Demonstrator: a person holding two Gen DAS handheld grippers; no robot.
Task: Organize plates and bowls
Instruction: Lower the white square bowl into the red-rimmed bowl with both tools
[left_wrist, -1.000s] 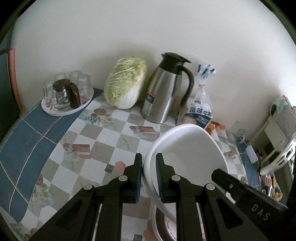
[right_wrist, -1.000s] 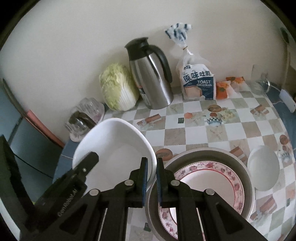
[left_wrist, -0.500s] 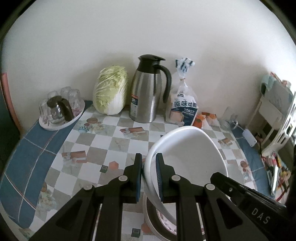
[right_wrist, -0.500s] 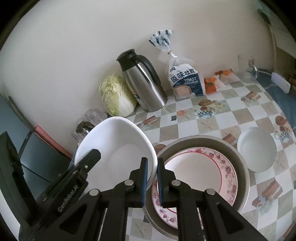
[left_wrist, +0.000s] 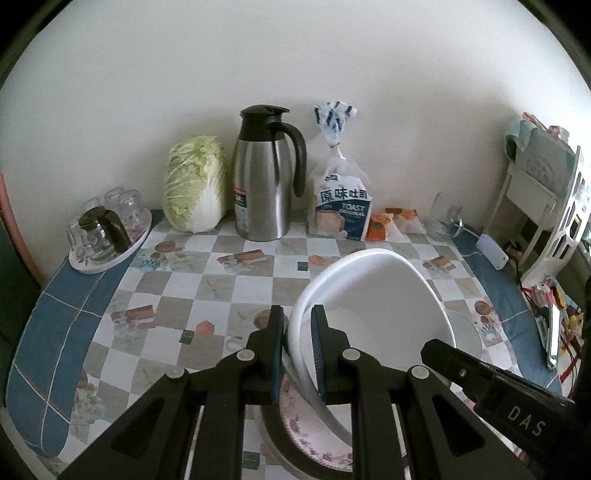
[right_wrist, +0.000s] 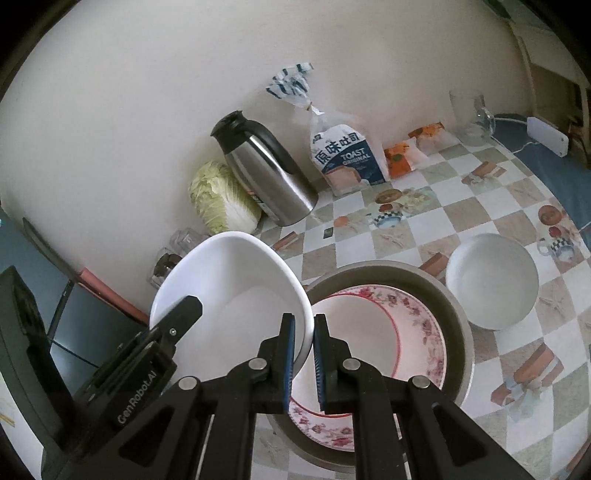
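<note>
A large white bowl (left_wrist: 384, 295) hangs tilted in the air, held by both grippers. My left gripper (left_wrist: 297, 347) is shut on its left rim. My right gripper (right_wrist: 303, 349) is shut on the opposite rim of the same white bowl (right_wrist: 236, 291). Just below and to the right lies a floral-rimmed plate (right_wrist: 417, 332) inside a wide grey bowl (right_wrist: 458, 317). A smaller white bowl (right_wrist: 491, 280) stands alone on the checked tablecloth to the right. In the left wrist view the floral plate (left_wrist: 310, 439) shows partly under the held bowl.
Along the wall stand a cabbage (left_wrist: 195, 188), a steel jug (left_wrist: 264, 177), a toast bag (left_wrist: 341, 206), orange snack packets (left_wrist: 391, 218) and a drinking glass (left_wrist: 441, 214). A tray of glasses (left_wrist: 107, 232) sits far left. A white shelf unit (left_wrist: 546, 206) stands at the right.
Both grippers have carried the white bowl to the right over the table, toward the stacked grey bowl and plate. The wall objects have shifted left in both views.
</note>
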